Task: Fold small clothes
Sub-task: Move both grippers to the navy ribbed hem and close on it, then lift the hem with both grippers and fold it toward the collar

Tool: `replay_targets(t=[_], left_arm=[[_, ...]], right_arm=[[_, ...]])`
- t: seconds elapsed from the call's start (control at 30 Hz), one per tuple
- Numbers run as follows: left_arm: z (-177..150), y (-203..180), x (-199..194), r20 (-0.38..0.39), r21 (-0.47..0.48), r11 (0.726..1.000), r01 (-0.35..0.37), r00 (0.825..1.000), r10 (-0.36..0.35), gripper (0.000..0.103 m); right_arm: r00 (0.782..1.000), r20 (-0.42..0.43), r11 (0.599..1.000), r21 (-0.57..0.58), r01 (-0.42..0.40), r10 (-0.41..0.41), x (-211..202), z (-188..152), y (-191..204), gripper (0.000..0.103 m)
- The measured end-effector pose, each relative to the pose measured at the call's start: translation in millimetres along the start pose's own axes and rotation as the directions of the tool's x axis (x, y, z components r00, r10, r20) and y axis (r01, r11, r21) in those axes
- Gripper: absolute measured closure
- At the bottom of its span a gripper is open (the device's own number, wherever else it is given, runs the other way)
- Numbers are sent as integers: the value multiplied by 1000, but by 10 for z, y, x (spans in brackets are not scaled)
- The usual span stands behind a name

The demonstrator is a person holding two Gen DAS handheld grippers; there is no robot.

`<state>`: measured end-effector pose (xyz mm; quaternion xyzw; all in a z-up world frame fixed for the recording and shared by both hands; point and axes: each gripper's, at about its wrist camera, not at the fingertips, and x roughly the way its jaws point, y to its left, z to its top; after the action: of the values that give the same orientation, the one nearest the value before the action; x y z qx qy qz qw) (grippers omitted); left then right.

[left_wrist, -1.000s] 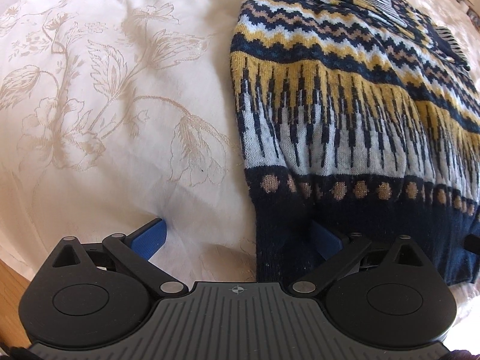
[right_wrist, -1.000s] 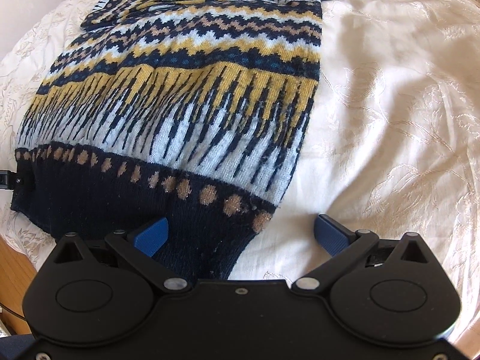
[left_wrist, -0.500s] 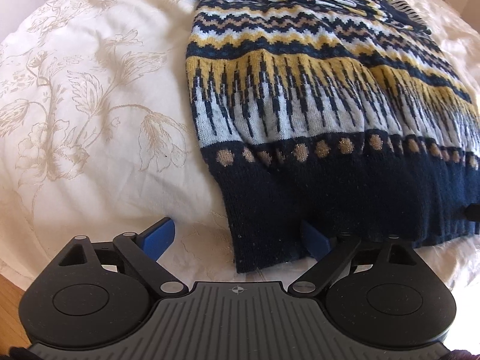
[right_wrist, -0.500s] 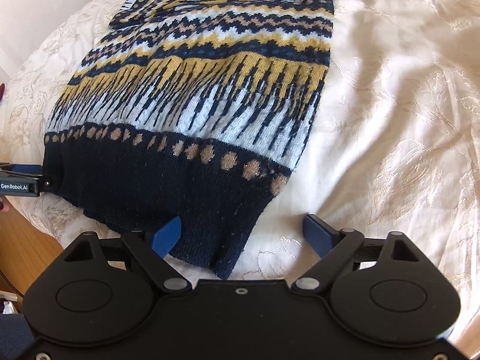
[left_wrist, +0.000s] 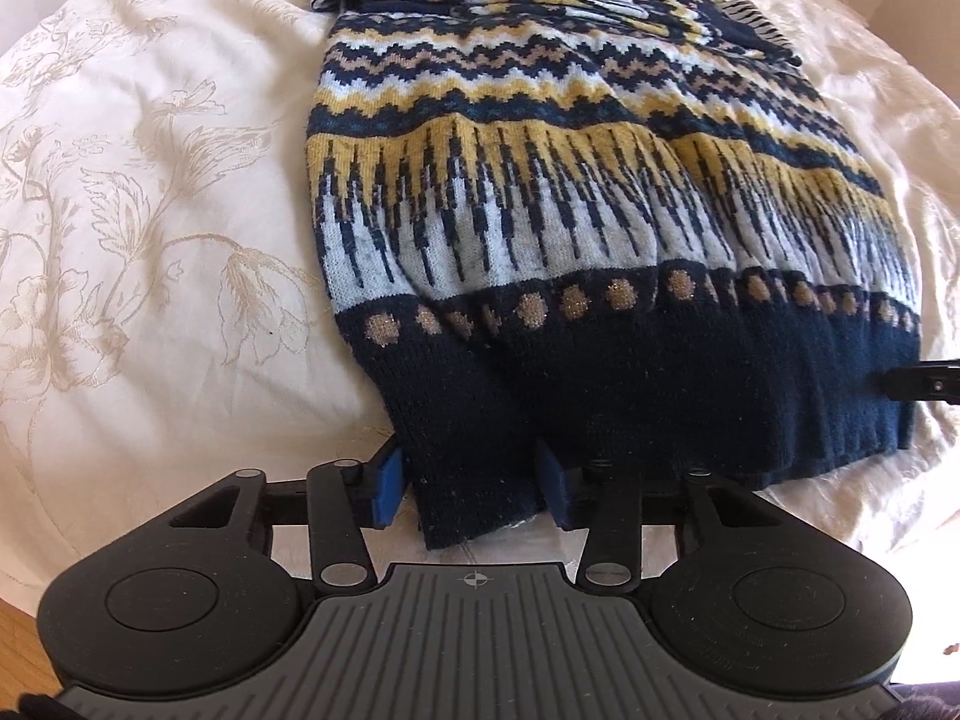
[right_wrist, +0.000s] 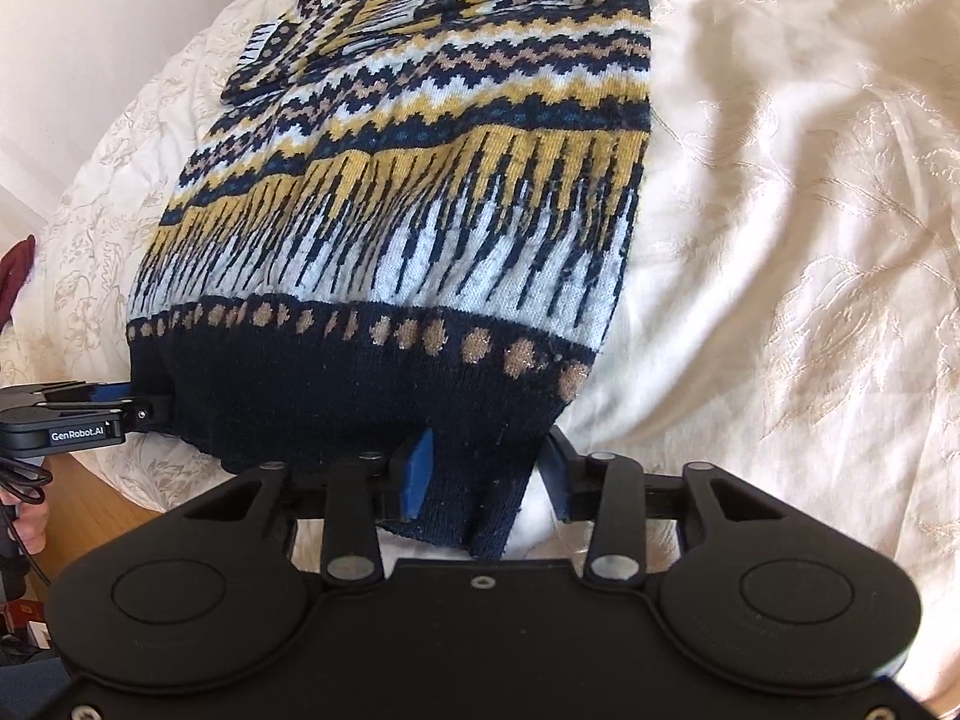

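A patterned knit sweater (left_wrist: 540,192) lies spread flat on a bed, on a cream bedspread (left_wrist: 150,192) woven with a pale floral design, its navy ribbed hem toward the near edge and its neck and folded-in sleeves at the far end. Bands of navy, mustard yellow, white and tan run across the body, with a row of tan dots just above the hem.

The left tongs (left_wrist: 474,489) have closed in on the hem's left corner, the blue pads (left_wrist: 384,489) sitting on either side of the dark knit, one pad against the cloth edge and the other pressed close to it. The right tongs (right_wrist: 486,474) grip the opposite corner of the same hem in like fashion, a fold of navy fabric hanging down between their narrowed blue pads.

In the right wrist view, the left tongs show at the far left edge of the hem, bearing a small white label, with part of a person's hand (right_wrist: 27,525) and a cable below them. A strip of wood (right_wrist: 90,480) shows beside the bed's near edge, and a dark red cloth (right_wrist: 15,276) sits at the frame's left margin.
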<state>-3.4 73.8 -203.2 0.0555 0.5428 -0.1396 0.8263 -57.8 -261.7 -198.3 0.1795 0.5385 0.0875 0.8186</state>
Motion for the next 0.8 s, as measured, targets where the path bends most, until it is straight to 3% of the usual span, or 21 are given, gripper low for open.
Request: replay_targets(t=[0.07,0.17,0.5,0.8], left_arm=[[42,-10,45,-8,-11,1000,22,1000,-22,80],[113,-7,27,-7,-33,999,41,999,-41,92],[473,137,-446,108,-105,988,111,989,-100,94],[1279,317,-746,274,-121,982,146,956,-108,98]], right_arm=[[1000,-5,1000,6,-16,16,-9,17,-5,81],[999,2,999,23,-44,44,-73,65,-25,89],[987,111,993,5,-120,119,-483,385,102,91],[951,274,984,60,-166,143,-674,1070,140,91]])
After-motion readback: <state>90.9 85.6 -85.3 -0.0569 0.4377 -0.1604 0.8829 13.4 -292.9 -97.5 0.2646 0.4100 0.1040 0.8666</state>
